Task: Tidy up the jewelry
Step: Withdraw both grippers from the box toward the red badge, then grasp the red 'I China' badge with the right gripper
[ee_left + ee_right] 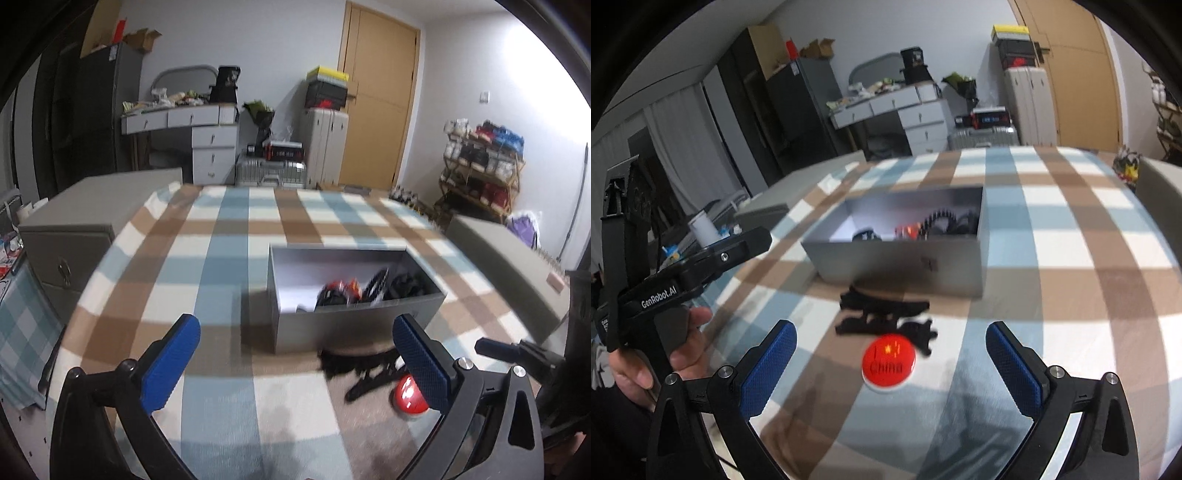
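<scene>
Badge [888, 365] round, red, white-rimmed, yellow stars and word "China", flat on plaid cloth [1071, 258] of table, between spread blue pads of right tool [891, 354]. Black jewelry [882, 314] tangled just beyond badge, near grey box [905, 264]. Box holds more black and red-orange pieces [351, 290]. Left tool [295, 354] also gaping, holding nothing, badge near its right pad.

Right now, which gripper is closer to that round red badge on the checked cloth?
Right. The right gripper faces the red badge, which lies between its open fingers. The left gripper is off to the badge's left, the badge beside its right finger.
</scene>
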Demonstrator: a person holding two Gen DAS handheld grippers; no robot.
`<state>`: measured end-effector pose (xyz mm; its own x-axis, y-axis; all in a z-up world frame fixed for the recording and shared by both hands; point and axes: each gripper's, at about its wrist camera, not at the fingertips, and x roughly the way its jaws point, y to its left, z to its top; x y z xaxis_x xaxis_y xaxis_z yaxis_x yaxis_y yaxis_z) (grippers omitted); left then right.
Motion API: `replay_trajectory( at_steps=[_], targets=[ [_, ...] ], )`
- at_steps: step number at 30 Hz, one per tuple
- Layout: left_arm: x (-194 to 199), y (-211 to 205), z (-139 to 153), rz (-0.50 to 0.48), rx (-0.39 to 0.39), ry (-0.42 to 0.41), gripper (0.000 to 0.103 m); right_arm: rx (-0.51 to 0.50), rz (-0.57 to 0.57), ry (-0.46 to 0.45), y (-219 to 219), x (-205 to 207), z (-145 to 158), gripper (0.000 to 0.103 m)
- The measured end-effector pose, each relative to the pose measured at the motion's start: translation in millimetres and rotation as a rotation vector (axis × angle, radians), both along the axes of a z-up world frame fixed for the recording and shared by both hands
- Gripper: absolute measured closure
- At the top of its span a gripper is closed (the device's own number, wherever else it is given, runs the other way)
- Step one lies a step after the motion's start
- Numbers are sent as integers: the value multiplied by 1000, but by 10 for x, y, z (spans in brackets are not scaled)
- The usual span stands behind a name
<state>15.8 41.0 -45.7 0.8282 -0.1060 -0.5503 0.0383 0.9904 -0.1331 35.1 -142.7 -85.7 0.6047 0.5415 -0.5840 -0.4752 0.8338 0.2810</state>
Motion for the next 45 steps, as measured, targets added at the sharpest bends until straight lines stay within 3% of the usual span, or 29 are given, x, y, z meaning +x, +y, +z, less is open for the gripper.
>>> replay_trajectory(
  at_steps=[8,11,15,20,24,29,33,41,45],
  targets=[
    [-46,19,-169,-1,-18,67,1,-93,28,-9,179,-69,-170,1],
    [-78,31,-190,-8,-40,71,1,-109,26,-13,223,-73,-196,12],
    [-112,10,-217,-18,-31,75,1,-131,20,31,270,-26,-278,36],
    [-135,22,-243,-20,-43,92,1,-192,18,8,346,-60,-313,43],
    [-137,28,-268,-23,-46,99,1,-257,-2,-21,416,-59,-321,60],
    [-159,30,-276,-25,-51,102,1,-253,-3,-26,398,-71,-316,62],
    [-153,35,-289,-26,-57,111,1,-245,-9,-64,366,-116,-264,76],
    [-173,0,-298,-41,-55,121,1,-200,6,-34,329,-72,-262,76],
    [-163,-4,-307,-44,-54,128,1,-215,8,-18,370,-49,-280,65]
  ],
)
